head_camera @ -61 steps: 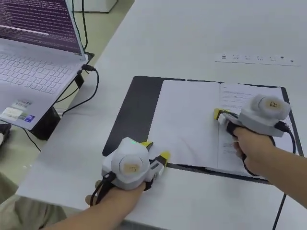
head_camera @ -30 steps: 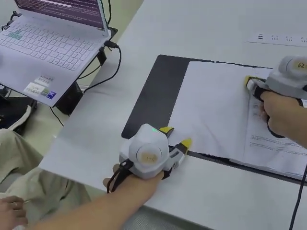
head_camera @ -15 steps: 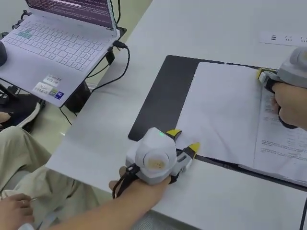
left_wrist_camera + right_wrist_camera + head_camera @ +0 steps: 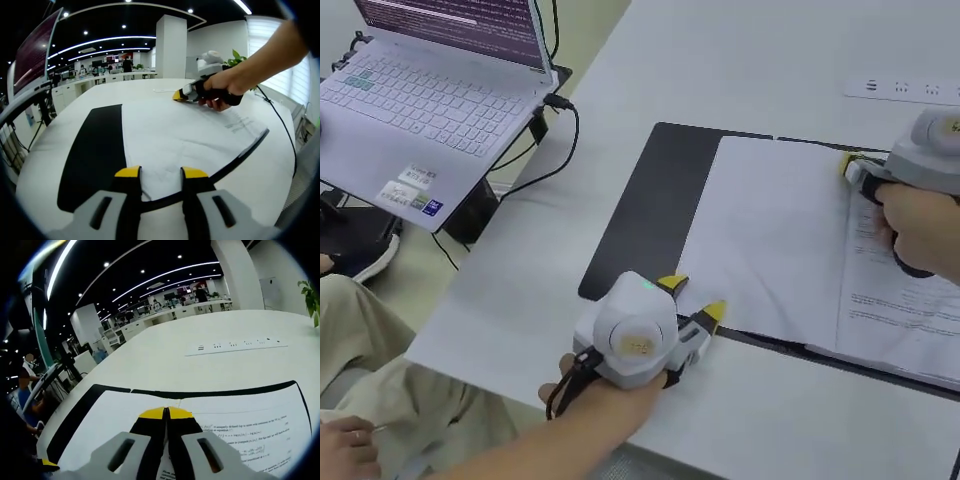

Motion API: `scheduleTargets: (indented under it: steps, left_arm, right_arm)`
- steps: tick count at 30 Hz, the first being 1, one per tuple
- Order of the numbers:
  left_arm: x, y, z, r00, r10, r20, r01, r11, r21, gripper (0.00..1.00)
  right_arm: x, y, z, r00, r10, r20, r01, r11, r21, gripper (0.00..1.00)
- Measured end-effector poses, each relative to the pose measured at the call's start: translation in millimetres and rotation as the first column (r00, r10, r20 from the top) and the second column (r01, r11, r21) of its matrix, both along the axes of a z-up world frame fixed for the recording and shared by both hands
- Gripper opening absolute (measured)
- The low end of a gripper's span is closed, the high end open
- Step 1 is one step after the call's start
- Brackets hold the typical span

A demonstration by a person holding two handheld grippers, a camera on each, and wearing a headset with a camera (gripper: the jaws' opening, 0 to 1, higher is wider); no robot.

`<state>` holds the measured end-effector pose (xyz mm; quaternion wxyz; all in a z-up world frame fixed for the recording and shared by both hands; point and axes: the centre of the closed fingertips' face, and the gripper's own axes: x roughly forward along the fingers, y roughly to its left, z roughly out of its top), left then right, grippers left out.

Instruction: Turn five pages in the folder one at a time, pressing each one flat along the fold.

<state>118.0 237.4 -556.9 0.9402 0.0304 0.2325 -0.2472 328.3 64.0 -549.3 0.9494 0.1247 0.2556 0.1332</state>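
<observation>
Left gripper (image 4: 161, 174): fingers apart, folder (image 4: 95, 150) edge between them. Right gripper (image 4: 165, 414): fingers pressed together, page (image 4: 235, 415) fold just ahead of tips.

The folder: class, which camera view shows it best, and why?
Left gripper view: the whole folder is in frame, cover to right edge. The head view crops its right side; the right gripper view shows its far part.

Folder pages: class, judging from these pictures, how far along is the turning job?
Done: the folder lies open, one page turned flat onto its left side. In hand: the right gripper, jaws shut, presses at the fold; the left gripper, open, sits at that page's lower edge. Left: the count turned cannot be told.
</observation>
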Motion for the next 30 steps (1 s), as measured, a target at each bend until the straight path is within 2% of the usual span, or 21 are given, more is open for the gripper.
scheduleTargets:
  steps: [6,9,20,22,30]
  left_arm:
    - [-0.2,0.2,-0.1,1.000,0.003,-0.002,-0.003,1.000,-0.004,0.30]
    - [-0.5,-0.1,0.4,1.000,0.003,-0.002,-0.003,1.000,-0.003,0.30]
    - [-1.1,-0.3,1.1,1.000,0.006,0.000,-0.006,1.000,-0.009,0.30]
    - [-1.3,-0.4,1.4,1.000,0.007,-0.001,-0.007,1.000,-0.009,0.30]
    - [-1.4,-0.6,1.4,1.000,0.007,0.003,-0.007,1.000,-0.010,0.30]
  right_arm:
    - [-28.4,8.4,8.1,1.000,0.012,0.000,-0.012,1.000,0.028,0.00]
    - [-28.9,8.5,5.2,1.000,0.018,-0.006,-0.018,0.999,0.035,0.00]
    - [-53.7,13.1,2.5,0.999,0.035,-0.036,-0.032,0.997,0.067,0.00]
    - [-53.6,13.2,2.6,0.998,0.037,-0.041,-0.033,0.997,0.075,0.00]
    - [-81.5,16.3,10.0,0.998,0.032,-0.053,-0.027,0.996,0.085,0.00]
